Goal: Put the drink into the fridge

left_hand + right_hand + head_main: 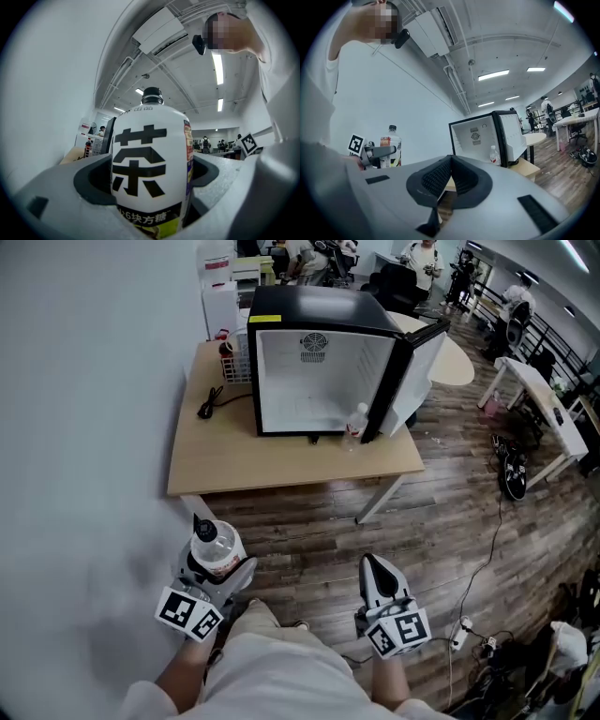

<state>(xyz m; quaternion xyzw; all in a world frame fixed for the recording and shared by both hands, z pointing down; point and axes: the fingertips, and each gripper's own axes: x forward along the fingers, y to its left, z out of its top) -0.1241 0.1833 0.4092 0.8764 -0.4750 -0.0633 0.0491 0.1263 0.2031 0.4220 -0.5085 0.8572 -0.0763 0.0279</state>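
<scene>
My left gripper (222, 570) is shut on a white-labelled drink bottle (215, 548) with a black cap, held upright at the lower left of the head view. In the left gripper view the drink bottle (150, 168) fills the space between both jaws. My right gripper (376, 579) is shut with nothing in it; its dark pads (451, 174) meet at the tips. The black mini fridge (319, 357) stands on the wooden table (234, 460) ahead, door (419, 371) swung open to the right, white inside bare. A small clear bottle (355, 422) stands at the fridge's front right corner.
A white wall runs along the left. A black cable (212, 401) and a wire rack (236, 357) lie on the table left of the fridge. Wood floor separates me from the table; cables and a power strip (462, 636) lie at the lower right. People and desks are far behind.
</scene>
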